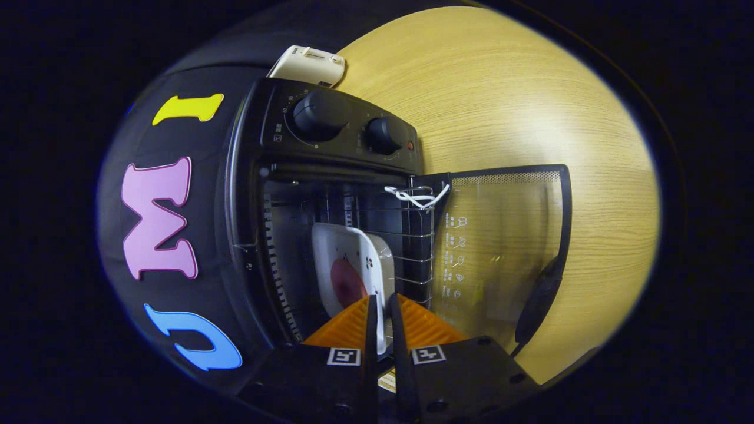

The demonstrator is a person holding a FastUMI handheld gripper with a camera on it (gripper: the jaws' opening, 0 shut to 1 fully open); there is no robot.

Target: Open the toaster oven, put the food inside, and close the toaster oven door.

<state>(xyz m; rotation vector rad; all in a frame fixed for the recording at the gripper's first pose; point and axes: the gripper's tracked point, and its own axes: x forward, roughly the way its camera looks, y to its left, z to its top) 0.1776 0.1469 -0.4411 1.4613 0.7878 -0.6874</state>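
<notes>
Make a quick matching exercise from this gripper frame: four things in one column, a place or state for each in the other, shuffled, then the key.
Things
1. toaster oven door
2. white plate
3. gripper
4. two control knobs

Place or state
A. on the panel beside the oven's opening
B. swung open over the wooden table
C. clamped on the plate's rim
D. resting on the wire rack inside the oven, food on it

Pairs: 1-B, 2-D, 3-C, 4-A
</notes>
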